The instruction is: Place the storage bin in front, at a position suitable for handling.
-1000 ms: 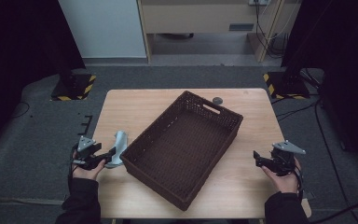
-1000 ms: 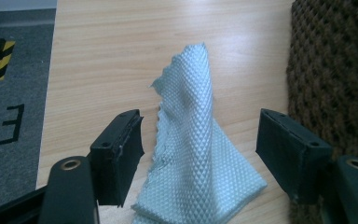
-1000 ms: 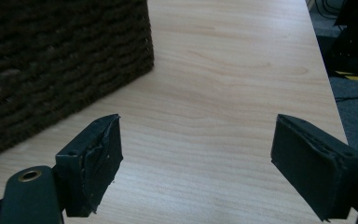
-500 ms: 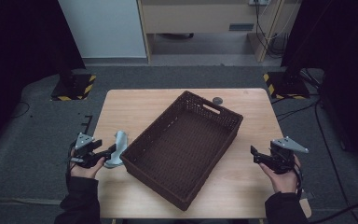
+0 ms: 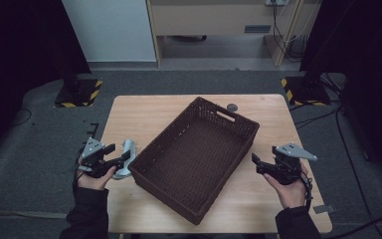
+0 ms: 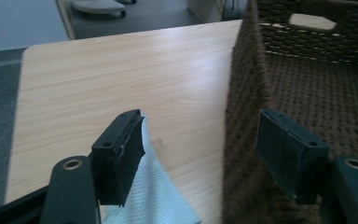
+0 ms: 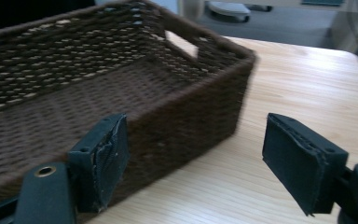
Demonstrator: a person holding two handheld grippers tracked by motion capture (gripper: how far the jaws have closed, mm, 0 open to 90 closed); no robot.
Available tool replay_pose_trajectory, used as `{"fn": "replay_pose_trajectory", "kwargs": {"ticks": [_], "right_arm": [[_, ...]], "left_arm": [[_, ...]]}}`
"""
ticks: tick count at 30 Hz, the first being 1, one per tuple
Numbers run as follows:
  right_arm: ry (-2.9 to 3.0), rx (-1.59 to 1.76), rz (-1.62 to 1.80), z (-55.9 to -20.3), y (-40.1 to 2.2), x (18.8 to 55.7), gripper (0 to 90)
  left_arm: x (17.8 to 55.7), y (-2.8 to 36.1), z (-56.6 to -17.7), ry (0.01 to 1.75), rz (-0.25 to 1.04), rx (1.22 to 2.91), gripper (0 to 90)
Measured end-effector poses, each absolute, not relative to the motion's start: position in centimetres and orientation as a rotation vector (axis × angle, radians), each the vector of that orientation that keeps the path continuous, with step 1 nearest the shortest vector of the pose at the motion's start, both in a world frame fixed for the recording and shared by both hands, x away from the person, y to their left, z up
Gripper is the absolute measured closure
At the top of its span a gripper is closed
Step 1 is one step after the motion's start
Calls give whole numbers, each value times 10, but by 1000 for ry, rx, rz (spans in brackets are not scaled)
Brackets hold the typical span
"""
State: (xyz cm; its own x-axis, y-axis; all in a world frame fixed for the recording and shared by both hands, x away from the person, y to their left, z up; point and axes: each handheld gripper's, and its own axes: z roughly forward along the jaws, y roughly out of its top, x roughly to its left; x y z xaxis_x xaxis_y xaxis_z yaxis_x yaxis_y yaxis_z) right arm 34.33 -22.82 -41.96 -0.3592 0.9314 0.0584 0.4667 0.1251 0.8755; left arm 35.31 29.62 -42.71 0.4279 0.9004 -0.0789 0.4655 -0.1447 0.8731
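The basket (image 5: 195, 158) sits askew across the middle of the table (image 5: 144, 112), one corner toward the near edge, leaving bare wood at both sides for the hands to come in. A pale cloth (image 5: 126, 158) lies at the left edge, just beside the basket's left wall. The left gripper (image 5: 118, 160) hangs over the cloth with jaws spread, holding nothing; it seems poised to pick the cloth up, though from above contact is hard to judge. The right gripper (image 5: 256, 162) waits near the right edge, jaws also wide apart, clear of the basket.

The left gripper view shows the cloth (image 6: 154, 196) under the left jaw and the basket wall (image 6: 242, 116) between the jaws. The right gripper view shows the handle slot (image 7: 182, 44).
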Motion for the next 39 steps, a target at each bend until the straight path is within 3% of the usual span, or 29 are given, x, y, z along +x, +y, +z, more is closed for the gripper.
{"fn": "replay_pose_trajectory", "kwargs": {"ticks": [4,18,23,28,39], "right_arm": [[1930,1320,1211,-417,-210,344,247],[2019,1345,1235,-431,-174,352,283],[2026,1368,1225,-436,-169,355,323],[2035,1356,1165,-442,-164,359,364],[2024,1350,1129,-441,-162,362,375]], "left_arm": [[351,280,-423,1124,588,1797,321],[358,257,-440,1087,536,1920,564],[360,255,-443,1088,517,1947,607],[359,256,-444,1102,483,1925,806],[351,247,-444,1121,498,1929,815]]}}
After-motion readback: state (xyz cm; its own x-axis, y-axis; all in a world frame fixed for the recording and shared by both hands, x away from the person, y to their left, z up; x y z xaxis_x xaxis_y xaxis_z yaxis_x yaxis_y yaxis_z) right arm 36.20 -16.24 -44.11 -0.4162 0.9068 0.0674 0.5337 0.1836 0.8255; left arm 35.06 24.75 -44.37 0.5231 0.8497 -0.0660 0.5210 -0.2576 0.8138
